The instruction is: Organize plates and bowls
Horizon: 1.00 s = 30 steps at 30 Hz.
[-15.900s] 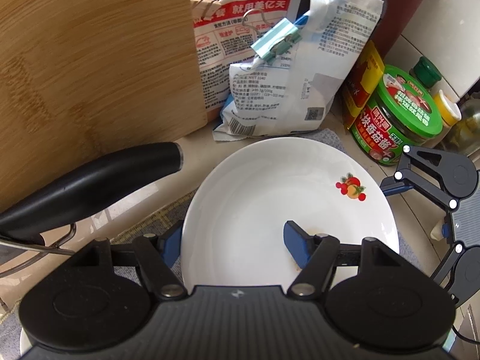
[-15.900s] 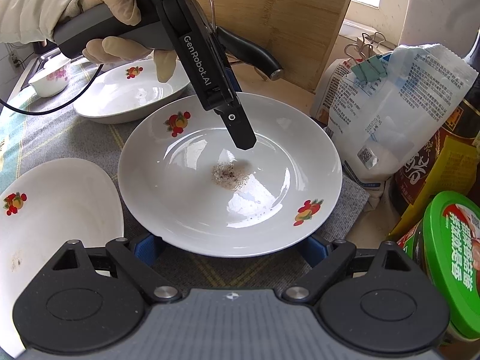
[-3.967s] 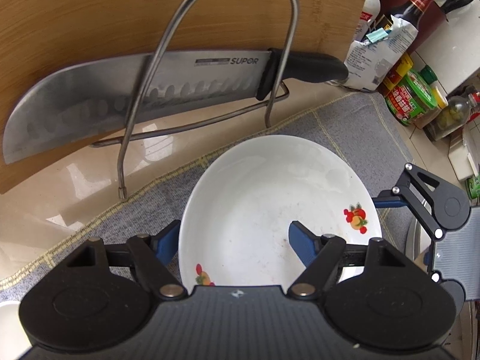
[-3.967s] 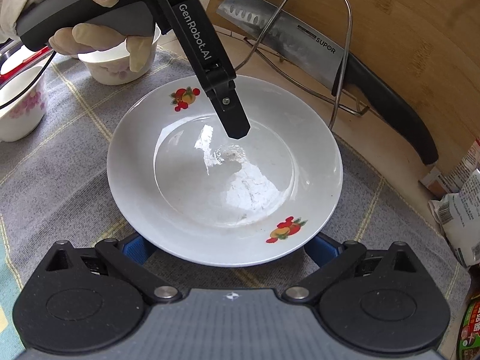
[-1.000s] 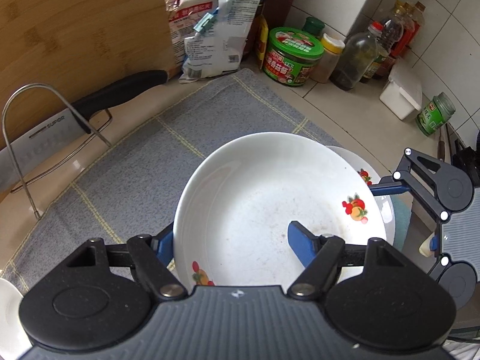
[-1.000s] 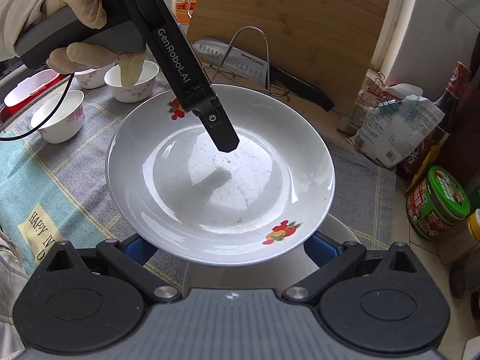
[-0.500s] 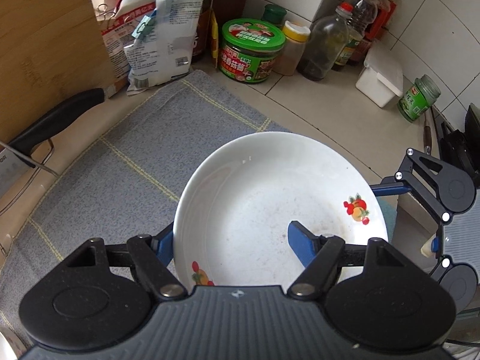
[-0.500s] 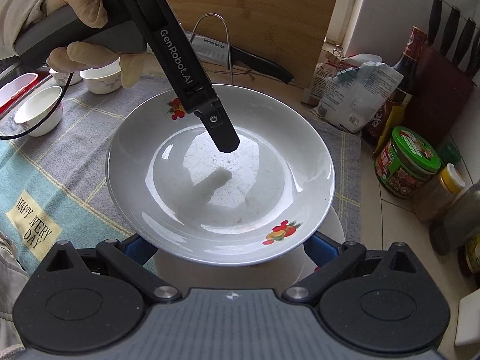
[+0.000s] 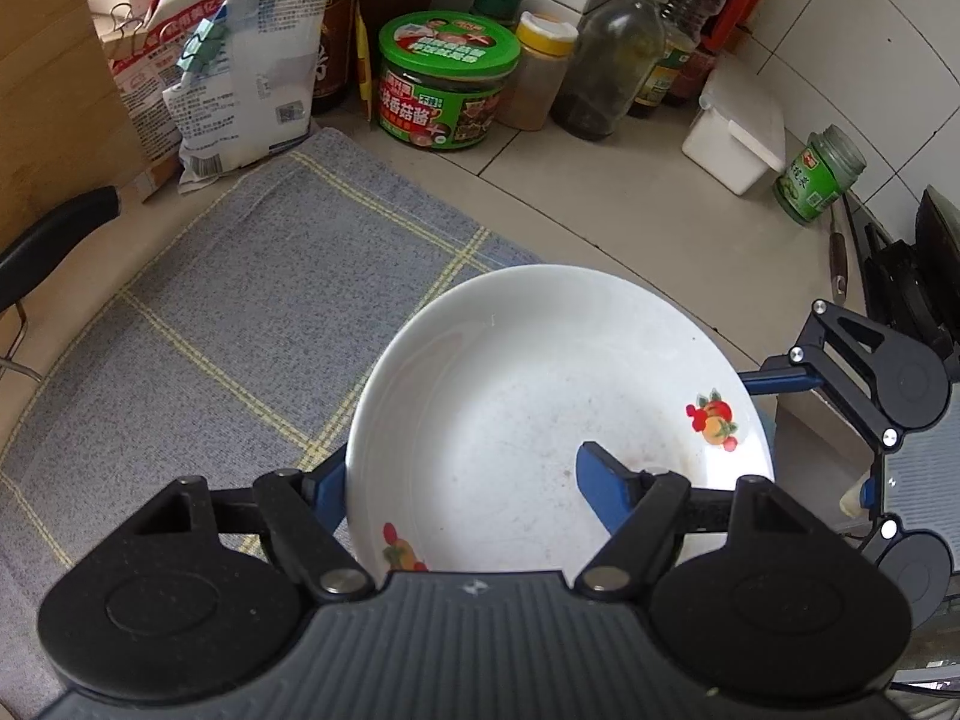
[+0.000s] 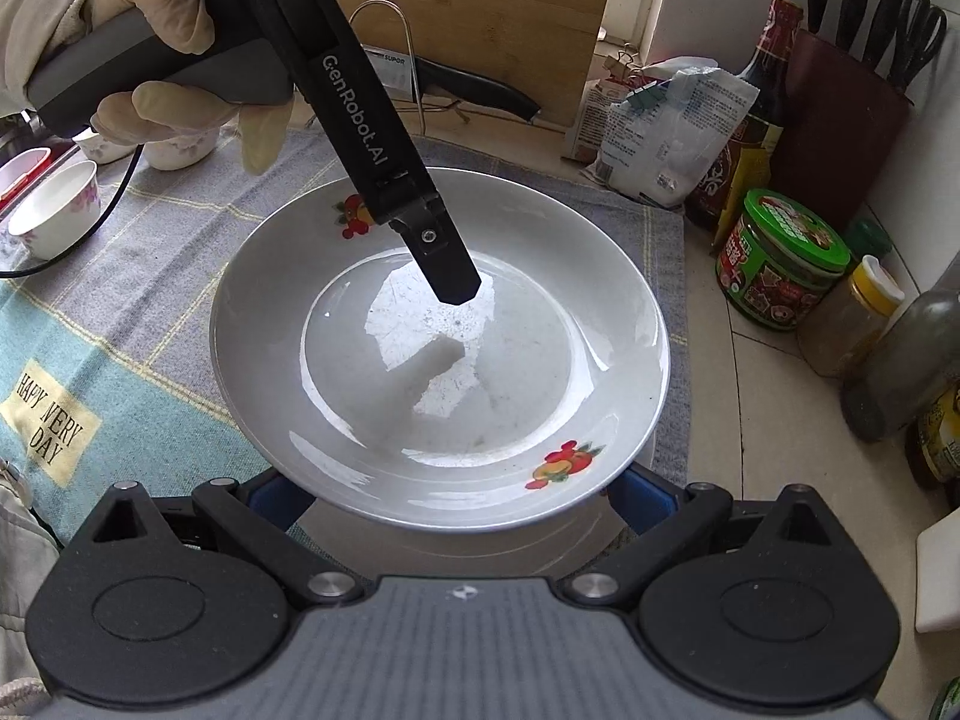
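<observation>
- Your gloved left hand (image 10: 150,54) grips the handle of the left gripper (image 9: 459,489), which slants down from upper left toward the plate's middle in the right wrist view.
- The left fingers (image 9: 606,489) are clamped on the near rim of the white round ceramic plate with fruit decals (image 9: 540,408): one blue finger lies on the inner face, the other sits under the rim on the outside.
- Your right gripper (image 10: 456,492) reaches in from the opposite side; its blue fingers (image 10: 639,492) are spread wide, one on each side of the plate's near edge and below it. Whether they touch the rim cannot be told.
- The plate is held up off the surface, roughly level, between the two grippers, over the edge of the grey woven mat with yellow lines (image 9: 240,300).
- Under it, just ahead of the right fingers, the pale rim of a second white plate (image 10: 456,546) shows.
- The held plate is shallow and glossy, with fine dark specks on its well and a red-and-orange fruit decal at each of two opposite rim spots.
- Beyond the left fingers, a green-lidded jar (image 9: 447,84) and a clear glass bottle (image 9: 612,66) stand on the tiled surface (image 9: 600,210).
</observation>
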Each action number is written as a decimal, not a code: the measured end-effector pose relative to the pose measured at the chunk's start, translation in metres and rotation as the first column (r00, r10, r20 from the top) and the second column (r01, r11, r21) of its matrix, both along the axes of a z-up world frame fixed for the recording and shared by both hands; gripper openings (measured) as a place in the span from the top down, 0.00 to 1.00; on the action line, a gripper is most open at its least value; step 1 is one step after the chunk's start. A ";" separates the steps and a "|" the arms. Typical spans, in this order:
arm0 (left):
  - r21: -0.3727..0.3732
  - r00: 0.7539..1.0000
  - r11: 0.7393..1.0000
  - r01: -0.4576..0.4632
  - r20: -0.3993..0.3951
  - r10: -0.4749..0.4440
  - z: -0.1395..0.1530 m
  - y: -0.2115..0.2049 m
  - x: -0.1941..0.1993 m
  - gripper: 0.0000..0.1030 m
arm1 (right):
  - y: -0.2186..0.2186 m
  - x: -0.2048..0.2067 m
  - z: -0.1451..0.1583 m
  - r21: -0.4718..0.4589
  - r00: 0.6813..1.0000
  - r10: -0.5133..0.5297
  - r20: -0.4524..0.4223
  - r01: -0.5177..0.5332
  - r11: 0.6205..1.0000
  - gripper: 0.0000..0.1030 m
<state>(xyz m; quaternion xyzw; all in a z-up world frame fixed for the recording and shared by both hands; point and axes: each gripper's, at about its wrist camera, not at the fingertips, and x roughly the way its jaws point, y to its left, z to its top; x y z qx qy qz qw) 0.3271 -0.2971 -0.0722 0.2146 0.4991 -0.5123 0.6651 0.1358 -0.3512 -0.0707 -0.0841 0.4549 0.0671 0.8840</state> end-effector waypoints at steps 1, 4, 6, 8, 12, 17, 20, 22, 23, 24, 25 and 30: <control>0.002 1.000 1.000 0.002 -0.002 -0.002 -0.001 -0.001 -0.001 0.27 | -0.001 -0.001 -0.001 0.001 1.000 -0.002 -0.003 0.002 1.000 0.00; 0.006 1.000 1.000 0.006 -0.009 -0.006 -0.005 -0.004 -0.003 0.27 | -0.003 -0.003 -0.003 0.005 1.000 -0.008 -0.010 0.008 1.000 0.00; 0.003 1.000 1.000 0.008 -0.015 -0.008 -0.006 -0.006 -0.004 0.27 | -0.004 -0.004 -0.005 0.007 1.000 -0.013 -0.016 0.014 1.000 0.00; 0.005 1.000 1.000 0.007 -0.018 -0.007 -0.009 -0.008 -0.004 0.27 | -0.005 -0.005 -0.006 0.008 1.000 -0.017 -0.020 0.017 1.000 0.00; 0.011 1.000 1.000 0.009 -0.016 -0.009 -0.012 -0.011 -0.006 0.27 | -0.005 -0.005 -0.008 0.001 0.999 -0.018 -0.027 0.018 1.000 0.00; 0.009 1.000 1.000 0.008 -0.013 -0.007 -0.013 -0.011 -0.006 0.26 | -0.006 -0.003 -0.010 0.001 0.999 -0.018 -0.036 0.018 1.000 0.00; 0.013 1.000 1.000 0.021 0.004 -0.021 -0.014 -0.011 -0.009 0.26 | -0.006 -0.002 -0.011 -0.002 0.999 -0.017 -0.048 0.016 1.000 0.00; 0.014 1.000 1.000 0.024 0.012 -0.025 -0.013 -0.012 -0.010 0.26 | -0.007 -0.002 -0.012 0.003 0.999 -0.019 -0.050 0.019 1.000 0.00; 0.012 1.000 1.000 0.027 0.014 -0.027 -0.014 -0.012 -0.010 0.26 | -0.007 -0.002 -0.012 0.008 0.998 -0.021 -0.053 0.022 1.000 0.00; 0.011 0.999 1.000 0.029 0.015 -0.029 -0.014 -0.013 -0.010 0.25 | -0.008 -0.002 -0.012 0.010 0.998 -0.023 -0.055 0.024 1.000 0.00; 0.011 0.999 0.999 0.031 0.016 -0.032 -0.014 -0.013 -0.010 0.25 | -0.008 -0.001 -0.013 0.011 0.998 -0.025 -0.056 0.025 1.000 0.00; 0.015 0.998 0.999 0.045 0.034 -0.046 -0.015 -0.016 -0.012 0.22 | -0.009 0.000 -0.013 0.014 0.997 -0.036 -0.064 0.037 0.999 0.00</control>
